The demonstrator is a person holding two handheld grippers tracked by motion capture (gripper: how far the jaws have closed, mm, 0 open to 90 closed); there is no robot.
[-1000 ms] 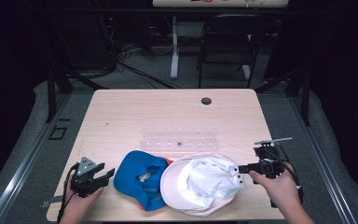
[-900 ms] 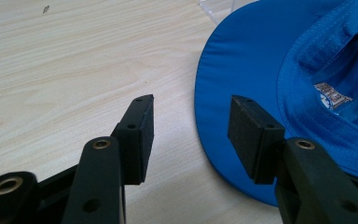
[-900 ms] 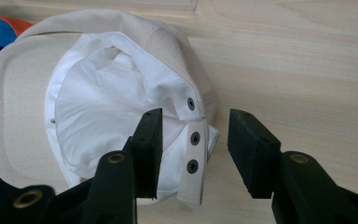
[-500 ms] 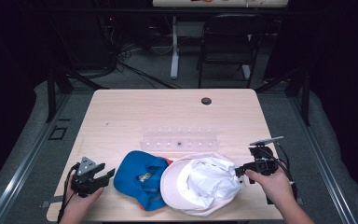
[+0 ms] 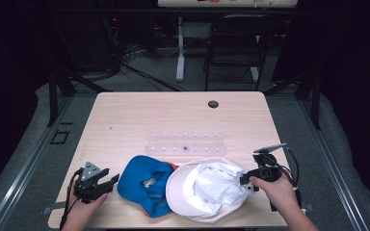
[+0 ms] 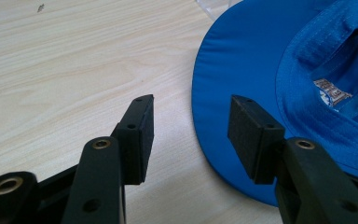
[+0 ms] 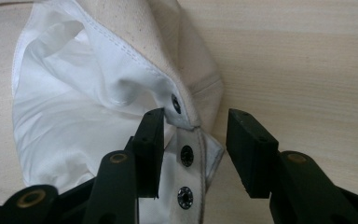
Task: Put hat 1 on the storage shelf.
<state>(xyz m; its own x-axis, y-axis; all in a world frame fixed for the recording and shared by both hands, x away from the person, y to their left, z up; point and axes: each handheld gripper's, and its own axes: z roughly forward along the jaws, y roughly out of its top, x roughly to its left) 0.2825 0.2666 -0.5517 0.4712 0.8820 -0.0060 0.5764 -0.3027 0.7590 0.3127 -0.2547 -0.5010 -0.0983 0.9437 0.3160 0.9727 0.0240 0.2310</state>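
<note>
1. Lying crown-down on the table (image 5: pixel 125 115), a white hat (image 5: pixel 207 190) and a blue hat (image 5: pixel 147 183) sit side by side at the near edge, their brims touching or overlapping; the blue hat is left of the white hat.
2. Right gripper (image 7: pixel 193 140): jaws spread, straddling the white hat's right-hand edge, where a strap with dark snap studs (image 7: pixel 186 155) lies between the pads. Nothing is pinched yet.
3. Left gripper (image 6: pixel 191 135): jaws spread and empty, left of the blue hat, its right jaw level with the edge of the blue brim (image 6: pixel 223 107).
4. A clear plastic strip (image 5: pixel 185 144) lies just beyond the 2 hats, farther from the person.
5. Handling, as a judgement: both hats look light, soft and floppy. The white hat's lining is crumpled, so it will likely sag and fold when lifted from 1 point.
6. Best hold: the stitched edge or snap strap of the white hat, where doubled cloth gives the pads something firm; on the blue hat, the flat brim edge. Thin lining may slip.
</note>
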